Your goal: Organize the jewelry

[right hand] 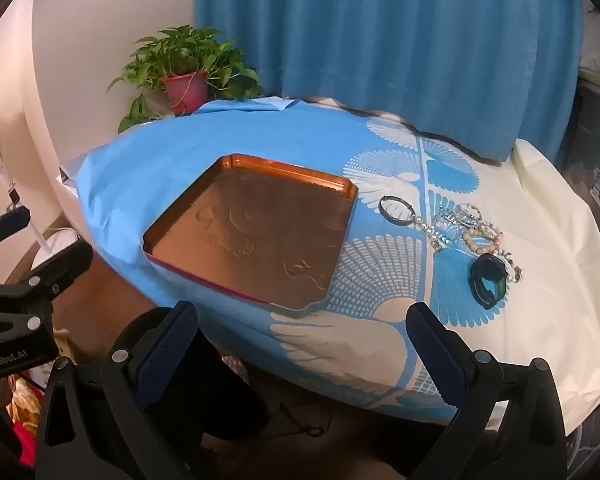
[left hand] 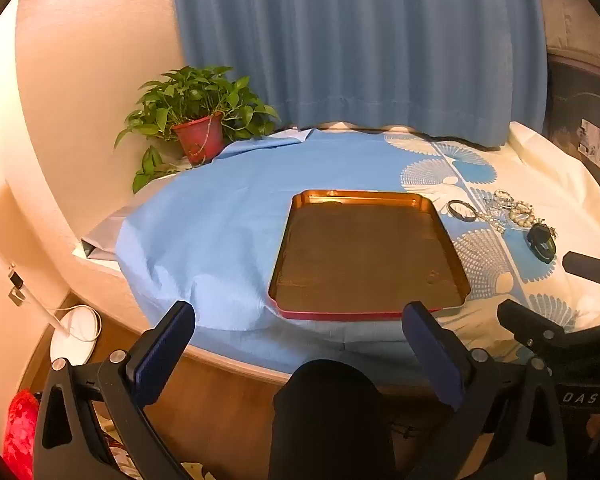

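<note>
A copper tray (left hand: 364,254) (right hand: 256,232) with a red outer wall lies on the blue cloth, nothing in it. To its right on the cloth sits the jewelry: a dark metal bangle (left hand: 461,211) (right hand: 396,210), a tangle of bead bracelets and chains (left hand: 512,210) (right hand: 472,228), and a dark green bangle (left hand: 542,242) (right hand: 488,276). My left gripper (left hand: 300,326) is open at the table's near edge, before the tray. My right gripper (right hand: 302,326) is open too, near the tray's front right corner. Neither holds anything.
A potted plant (left hand: 198,118) (right hand: 184,76) stands at the table's far left corner against a blue curtain (left hand: 356,40). A white fan base (left hand: 76,334) sits on the floor at left. A person's dark-clad knee (left hand: 328,400) is below the table edge.
</note>
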